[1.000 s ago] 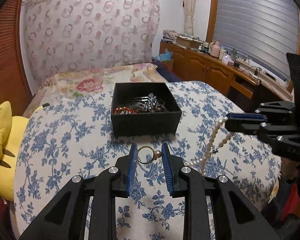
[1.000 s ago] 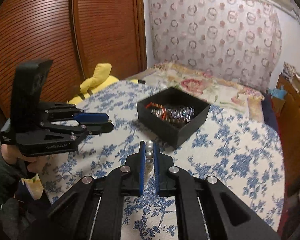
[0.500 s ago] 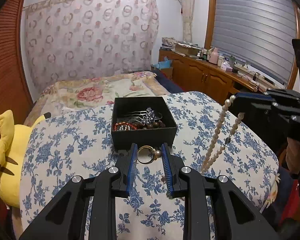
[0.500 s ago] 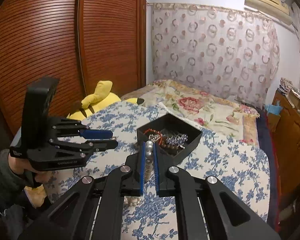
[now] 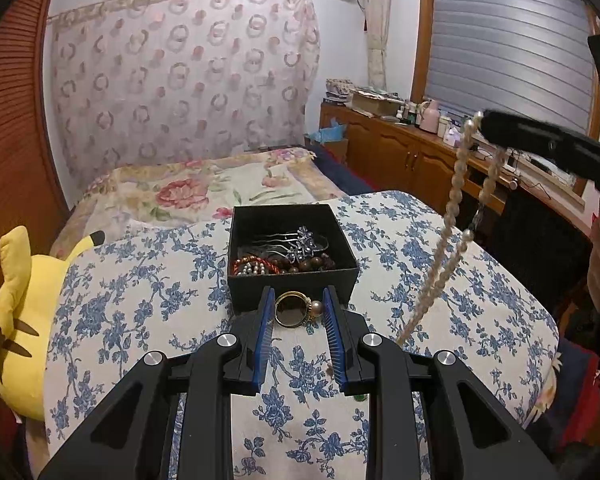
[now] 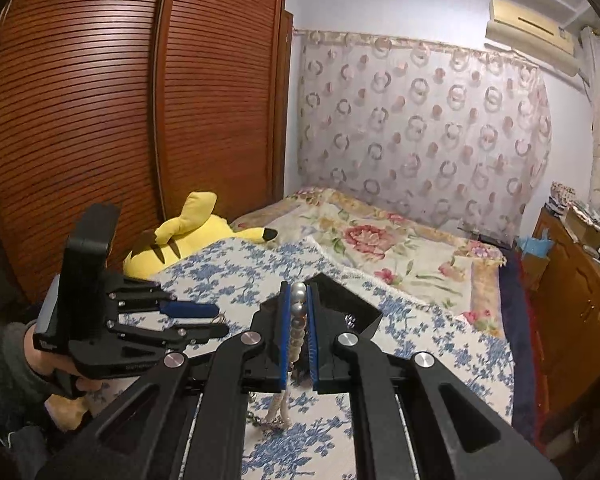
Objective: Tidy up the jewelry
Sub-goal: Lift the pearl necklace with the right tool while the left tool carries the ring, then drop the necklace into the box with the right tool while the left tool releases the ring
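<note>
Both loads lifted, box not yet reached. Carry your left gripper over the rim before letting go; its pads pinch the ring, box just beyond the tips. Your right gripper is clamped on the pearls; their tail trails to the cloth, so raise them clear.

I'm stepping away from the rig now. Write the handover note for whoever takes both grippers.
Left gripper: shut on the ring, held just short of the box.
Right gripper: shut on the pearl necklace, lifted high, its tail hanging to the bedspread.
Done: hairpin and bead bracelets lie in the box.
Left: put ring and necklace into the box.
</note>
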A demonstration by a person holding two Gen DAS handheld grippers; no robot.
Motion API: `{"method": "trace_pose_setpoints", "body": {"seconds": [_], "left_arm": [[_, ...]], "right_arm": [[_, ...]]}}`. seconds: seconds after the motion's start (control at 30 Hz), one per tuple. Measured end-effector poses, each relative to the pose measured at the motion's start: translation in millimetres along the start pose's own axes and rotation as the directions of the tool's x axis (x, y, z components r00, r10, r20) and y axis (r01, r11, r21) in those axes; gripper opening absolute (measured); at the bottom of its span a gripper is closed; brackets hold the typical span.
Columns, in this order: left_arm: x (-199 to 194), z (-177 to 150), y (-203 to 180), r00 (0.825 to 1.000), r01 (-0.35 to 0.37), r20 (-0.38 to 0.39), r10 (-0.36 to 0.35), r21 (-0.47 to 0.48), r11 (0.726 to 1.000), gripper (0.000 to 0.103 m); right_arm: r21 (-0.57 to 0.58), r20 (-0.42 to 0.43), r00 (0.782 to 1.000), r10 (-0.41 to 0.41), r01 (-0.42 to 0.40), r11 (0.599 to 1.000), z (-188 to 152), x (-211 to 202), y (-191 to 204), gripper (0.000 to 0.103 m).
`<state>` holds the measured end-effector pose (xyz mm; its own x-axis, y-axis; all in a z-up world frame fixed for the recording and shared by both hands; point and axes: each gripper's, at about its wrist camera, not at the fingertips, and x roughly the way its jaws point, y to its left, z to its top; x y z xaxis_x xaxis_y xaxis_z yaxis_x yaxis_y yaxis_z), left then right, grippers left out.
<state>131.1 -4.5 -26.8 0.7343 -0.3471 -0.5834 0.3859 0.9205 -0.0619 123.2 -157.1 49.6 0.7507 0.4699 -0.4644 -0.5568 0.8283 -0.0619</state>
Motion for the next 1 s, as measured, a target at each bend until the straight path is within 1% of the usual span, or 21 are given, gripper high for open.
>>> {"method": "trace_pose_setpoints", "body": {"seconds": [0.33,0.5,0.73,1.0], "left_arm": [[-1,1,1,1.0,-0.001,0.002,0.001,-0.005,1.0,0.023],[-2,5,3,1.0,-0.006,0.01,0.006,-0.002,1.0,0.023],[12,20,5,1.0,-0.017,0.019,0.017,0.015,1.0,0.023],[58,35,18,1.0,-0.014,-0.01,0.014,0.01,1.0,0.023]], "right_arm": [[-0.022,0.059,0.998,-0.029,0.03,0.999,26,-18,-3,0.009],[-0.037,0.061,0.997,-0.05,0.052,0.998,35,-18,-7,0.009],[-0.049,0.043,0.997,-0.07,0.072,0.996,46,1,-15,0.009],[-0.096,0.041,0.993,-0.109,0.112,0.989,77,46,-26,0.009]]}}
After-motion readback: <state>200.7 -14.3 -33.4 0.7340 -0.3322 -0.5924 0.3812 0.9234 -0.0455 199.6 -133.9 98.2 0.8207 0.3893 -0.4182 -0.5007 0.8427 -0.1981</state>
